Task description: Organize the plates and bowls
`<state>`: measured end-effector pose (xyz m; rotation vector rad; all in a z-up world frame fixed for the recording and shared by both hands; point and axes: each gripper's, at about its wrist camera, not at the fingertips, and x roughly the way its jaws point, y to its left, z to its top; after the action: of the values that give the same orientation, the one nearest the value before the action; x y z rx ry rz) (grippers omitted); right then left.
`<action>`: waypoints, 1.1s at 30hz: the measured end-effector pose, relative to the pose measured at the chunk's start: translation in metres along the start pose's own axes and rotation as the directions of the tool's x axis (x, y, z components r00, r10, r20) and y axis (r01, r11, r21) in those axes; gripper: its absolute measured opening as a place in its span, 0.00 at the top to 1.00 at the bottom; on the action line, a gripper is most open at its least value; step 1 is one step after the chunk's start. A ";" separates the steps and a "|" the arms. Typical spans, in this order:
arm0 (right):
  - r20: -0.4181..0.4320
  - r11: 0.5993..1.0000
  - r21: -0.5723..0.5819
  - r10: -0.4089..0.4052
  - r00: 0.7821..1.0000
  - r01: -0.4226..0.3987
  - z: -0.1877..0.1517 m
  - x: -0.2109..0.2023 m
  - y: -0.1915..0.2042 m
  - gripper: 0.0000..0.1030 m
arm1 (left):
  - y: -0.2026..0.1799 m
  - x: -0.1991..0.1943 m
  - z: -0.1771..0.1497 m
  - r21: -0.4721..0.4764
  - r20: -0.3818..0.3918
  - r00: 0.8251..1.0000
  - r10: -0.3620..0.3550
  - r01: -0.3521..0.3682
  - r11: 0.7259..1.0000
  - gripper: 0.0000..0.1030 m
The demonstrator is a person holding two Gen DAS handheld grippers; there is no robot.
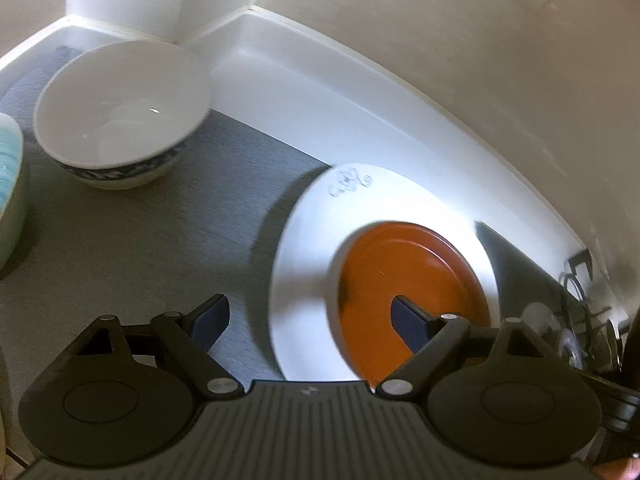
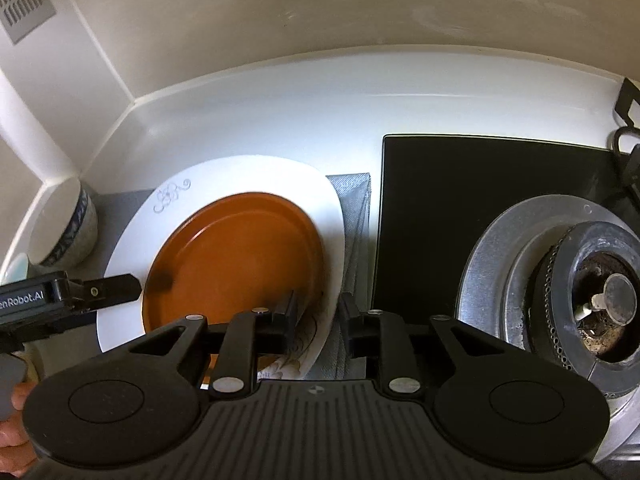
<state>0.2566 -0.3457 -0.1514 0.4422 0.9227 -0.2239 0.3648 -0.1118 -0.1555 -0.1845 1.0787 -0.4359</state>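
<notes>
An orange plate (image 1: 408, 288) lies on a larger white plate (image 1: 316, 232) on a grey mat. My left gripper (image 1: 308, 316) is open, with its fingers spread wide over the white plate's left edge and the orange plate. A white bowl with a blue pattern (image 1: 120, 112) stands behind it to the left. In the right wrist view, my right gripper (image 2: 318, 316) is partly open with the right rim of the white plate (image 2: 332, 208) between its jaws. The orange plate (image 2: 236, 260) sits just left of it. The left gripper's finger (image 2: 116, 284) reaches in from the left.
A teal bowl (image 1: 8, 184) stands at the far left edge. A black hob with a gas burner (image 2: 600, 300) lies right of the plates. The grey mat (image 1: 200, 220) ends at a white raised ledge (image 1: 320, 112) below the beige wall.
</notes>
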 end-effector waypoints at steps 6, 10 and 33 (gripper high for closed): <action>0.010 1.000 0.027 0.002 1.000 -0.002 0.006 0.003 -0.003 0.74 | 0.005 0.006 0.019 -0.045 0.060 0.998 0.025 -0.022 0.999 0.10; 0.006 1.000 0.008 -0.007 1.000 0.006 0.010 0.008 0.000 0.70 | -0.003 0.017 0.032 -0.010 0.047 0.999 -0.001 0.001 1.000 0.10; -0.009 0.996 -0.089 -0.019 1.000 0.018 0.015 0.011 0.006 0.61 | -0.014 0.006 -0.004 0.116 -0.067 0.995 -0.070 0.078 0.990 0.09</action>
<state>0.2766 -0.3469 -0.1506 0.3522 0.9427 -0.1970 0.3603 -0.1272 -0.1575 -0.1066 1.1068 -0.5742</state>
